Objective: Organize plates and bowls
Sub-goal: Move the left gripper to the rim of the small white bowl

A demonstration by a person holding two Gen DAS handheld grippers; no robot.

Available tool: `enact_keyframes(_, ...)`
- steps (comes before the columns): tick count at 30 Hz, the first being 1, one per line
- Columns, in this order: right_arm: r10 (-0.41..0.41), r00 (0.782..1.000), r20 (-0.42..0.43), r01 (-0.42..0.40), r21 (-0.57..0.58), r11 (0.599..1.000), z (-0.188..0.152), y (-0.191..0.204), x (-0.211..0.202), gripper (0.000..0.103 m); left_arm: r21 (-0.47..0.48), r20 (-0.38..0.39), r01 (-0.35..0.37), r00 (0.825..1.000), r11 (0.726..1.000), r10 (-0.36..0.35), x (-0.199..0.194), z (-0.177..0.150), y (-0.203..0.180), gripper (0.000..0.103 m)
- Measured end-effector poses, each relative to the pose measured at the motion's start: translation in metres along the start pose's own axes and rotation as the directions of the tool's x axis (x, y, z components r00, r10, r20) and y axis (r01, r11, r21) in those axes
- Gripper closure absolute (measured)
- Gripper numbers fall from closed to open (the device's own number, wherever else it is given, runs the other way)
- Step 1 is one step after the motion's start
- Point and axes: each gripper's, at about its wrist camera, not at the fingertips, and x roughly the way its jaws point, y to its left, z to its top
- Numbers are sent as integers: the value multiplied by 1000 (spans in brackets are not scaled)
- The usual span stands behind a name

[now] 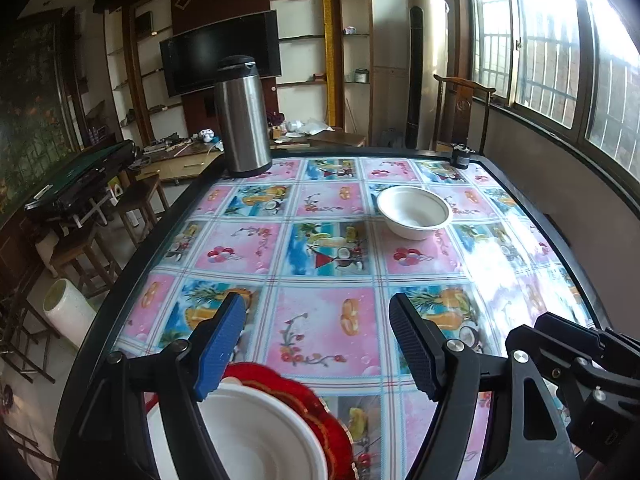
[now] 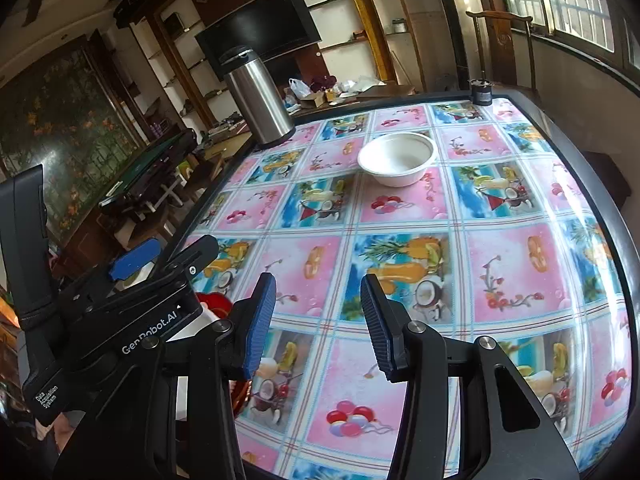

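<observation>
Sunlit from barred windows, the living room holds a dark television on a shelved wall, and in front of it stands the table (image 1: 544, 236), covered with a glossy cloth of pink and blue fruit squares.

Taking the steel thermos (image 1: 241, 116) at the far left corner of the table as landmark: well nearer the camera than the thermos, at the near left edge, a red scalloped plate (image 1: 320, 404) lies flat with a white bowl (image 1: 256, 436) sitting on it. The left claw (image 1: 318, 346) hangs just above this stack, its blue pads spread wide, with only tablecloth showing between them; neither pad presses on the bowl or plate.

Right of the thermos and a little nearer, a second white bowl (image 1: 414, 211) stands upright and alone on the cloth, well apart from both claws. Farther right, at the far right corner, sits a small dark round object (image 1: 461, 156), and behind it a wooden chair (image 1: 464, 108).

In the right wrist view the right claw (image 2: 318, 326) is parted with nothing between its pads, hovering over the cloth, and the left claw's body sits beside it on the left.
</observation>
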Motion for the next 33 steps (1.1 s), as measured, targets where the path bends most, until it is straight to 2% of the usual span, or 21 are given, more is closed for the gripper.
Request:
enact_keyframes(7,-25,1000,-14,25,18,1000,10,-20,10,59,40,-10,7,1000,999,-7,13,10,-19,28)
enact_keyframes(23,-32,999,-18,33,42,999,35,-43,28,59,41,-52,27,998,999,-25,47,27,-37,28)
enact_keyframes(33,-50,998,-30,51,45,998,57,-55,47,59,69,-55,8,999,998,-4,65,38,-45,28)
